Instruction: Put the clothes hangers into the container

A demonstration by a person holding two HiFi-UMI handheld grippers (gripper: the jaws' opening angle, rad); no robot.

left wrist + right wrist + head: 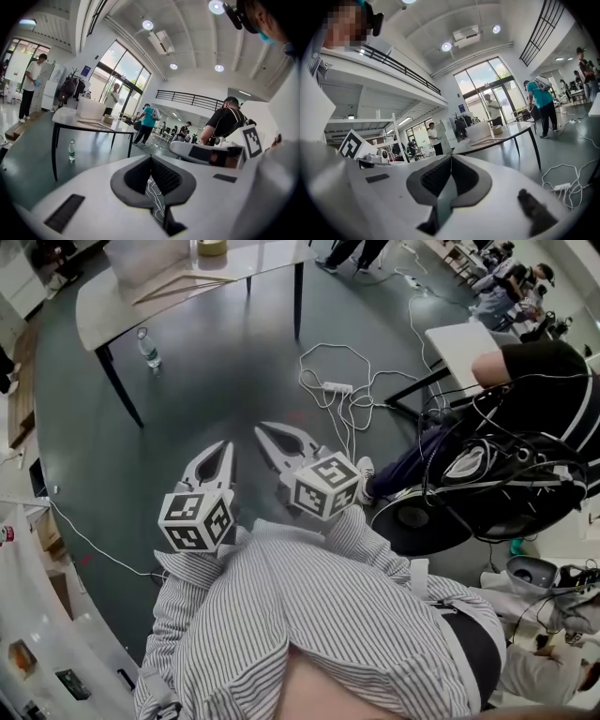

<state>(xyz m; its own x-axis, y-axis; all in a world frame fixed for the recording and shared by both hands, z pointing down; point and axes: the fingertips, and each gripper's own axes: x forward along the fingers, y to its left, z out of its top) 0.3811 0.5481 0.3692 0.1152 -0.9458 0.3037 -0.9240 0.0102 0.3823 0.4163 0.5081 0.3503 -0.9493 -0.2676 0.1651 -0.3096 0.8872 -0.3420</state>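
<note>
**Q:** Where are the clothes hangers, compared with the grippers?

**A:** Well apart from them. The hangers (176, 287) lie flat on a pale table (94, 310) at the far side of the room. Just behind them stands the container (141, 259), a whitish box. The left gripper (223, 448) and right gripper (264, 430) are held close together in front of the person's striped shirt and point out over the floor toward that table.

**Q:** Are the grippers holding anything?

**A:** No. Each gripper's own view shows its jaws closed tip to tip with nothing between them.

**Q:** What room is there to move?

**A:** A broad stretch of dark floor (206, 381) lies between the grippers and the table. A water bottle (150, 348) stands beside the table's near leg. To the right, a power strip (337, 387) and loose white cables (349, 413) lie on the floor. Beyond them a seated person (544, 381) is at the right edge.

**Q:** What do the hangers look like?

**A:** They are thin, pale, wood-coloured and triangular, and lie near the table's front edge. I cannot tell how many there are.
</note>
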